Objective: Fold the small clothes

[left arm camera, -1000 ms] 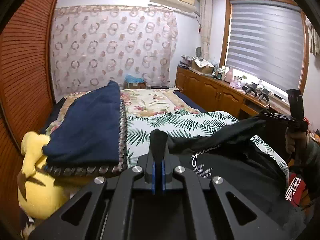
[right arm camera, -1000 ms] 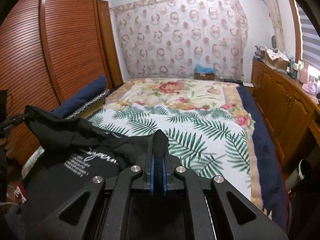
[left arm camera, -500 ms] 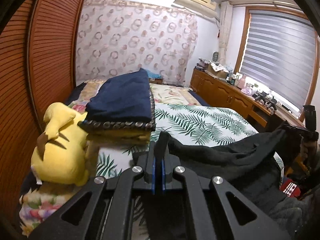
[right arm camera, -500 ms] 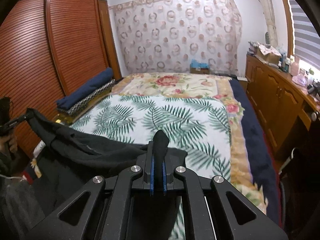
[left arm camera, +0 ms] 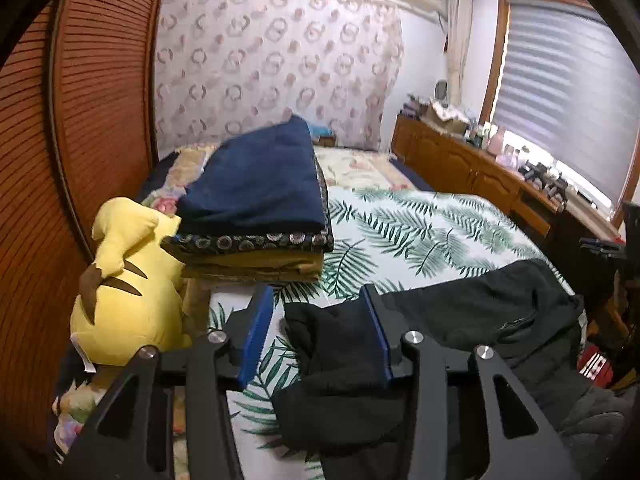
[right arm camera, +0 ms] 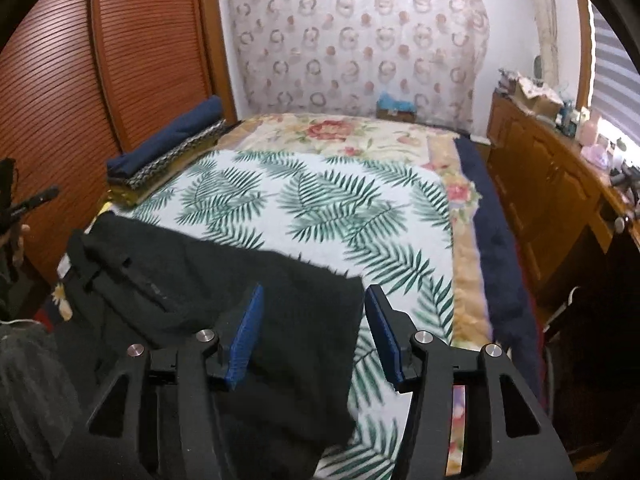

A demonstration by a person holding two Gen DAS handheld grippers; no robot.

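We hold the left tool (left arm camera: 318,328) low over the near edge of the bed, level and aimed along the mattress, its blue-padded fingers (left arm camera: 256,332) spread wide and gripping nothing. A bunched corner of the black garment (left arm camera: 472,320) lies between them, resting against the right-hand pad while the left-hand pad stands apart from the cloth. The right tool (right arm camera: 312,332) sits in the same low, level pose, and it too is spread wide — the garment's other end (right arm camera: 280,320) lies between its fingers with its straight edge reaching almost to the right-hand one, which stands over bare blanket.

The garment stretches across the foot of the palm-leaf blanket (right arm camera: 320,200), crumpled toward the left tool's side and draped over the bed's near edge. In the left wrist view the right tool appears as a dark shape at the far right rim (left arm camera: 616,248); in the right wrist view the left tool shows at the far left rim (right arm camera: 28,204).

Beyond the garment the palm-leaf blanket lies flat and uncovered up to the floral bedspread (right arm camera: 348,132). On the left side a yellow Pikachu plush (left arm camera: 128,280) leans beside a stack of folded bedding topped by a navy blanket (left arm camera: 256,184), close to the louvred wardrobe doors (right arm camera: 136,52). Wooden cabinets (right arm camera: 548,184) run along the right — a narrow aisle separates them from the bed.
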